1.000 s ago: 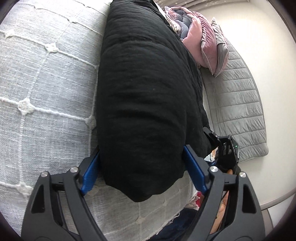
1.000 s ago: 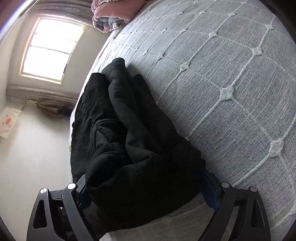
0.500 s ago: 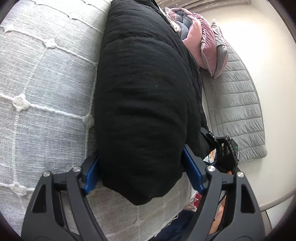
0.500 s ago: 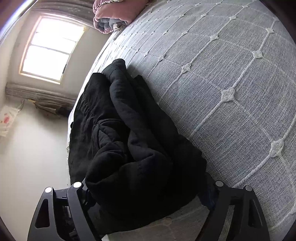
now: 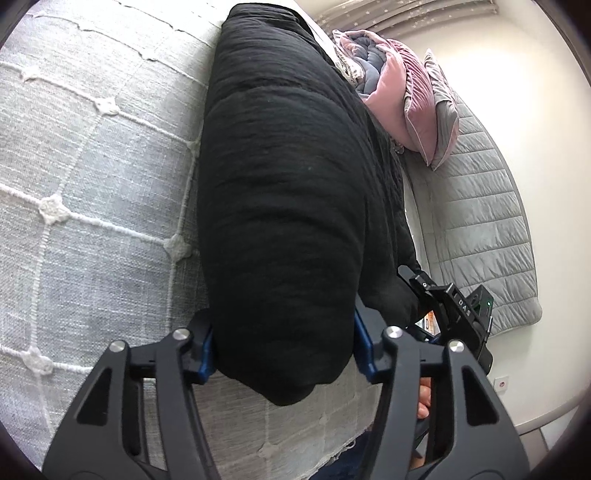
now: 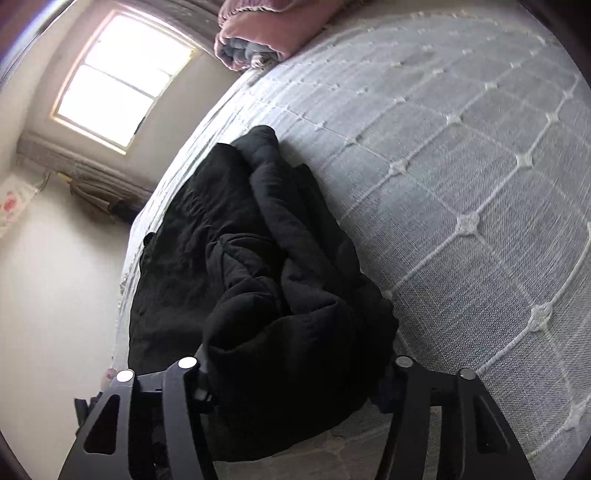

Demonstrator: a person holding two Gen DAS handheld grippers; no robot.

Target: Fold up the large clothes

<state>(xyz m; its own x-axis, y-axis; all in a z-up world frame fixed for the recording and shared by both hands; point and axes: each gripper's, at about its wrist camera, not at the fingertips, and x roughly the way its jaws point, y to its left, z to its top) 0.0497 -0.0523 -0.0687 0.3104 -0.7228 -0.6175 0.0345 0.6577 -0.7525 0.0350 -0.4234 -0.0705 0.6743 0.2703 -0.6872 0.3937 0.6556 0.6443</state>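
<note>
Black padded cloth fills the middle of both my views: the large garment (image 5: 288, 192) lies bunched lengthwise on the grey bedspread (image 5: 92, 192), close to the bed's edge. Through my left gripper (image 5: 286, 343) I see its near end as a thick rolled bulge sitting between my two blue pads (image 5: 364, 343); my jaws are closing and both pads touch the fabric's sides, pinching the roll. The bedspread, woven with white stitched lines and small knots, stretches away on the left. On the right, beyond the garment, my other tool shows as a black body with a small green light, and a bit of a hand (image 5: 424, 400) grips it low down.

Through my right gripper (image 6: 295, 373) the garment (image 6: 266, 280) appears crumpled, with deep folds running away towards the far end of the bed. Its near lump sits between my fingers (image 6: 184, 391), which are also closing, and the cloth bulges against both of them; the right-hand pad is mostly buried in shadow.

Far off, a pink quilted bundle (image 6: 258, 33) rests at the head of the bed, a bright window (image 6: 122, 74) lies to the left, and a grey quilted mat (image 5: 484, 229) covers the floor beside the bed.
</note>
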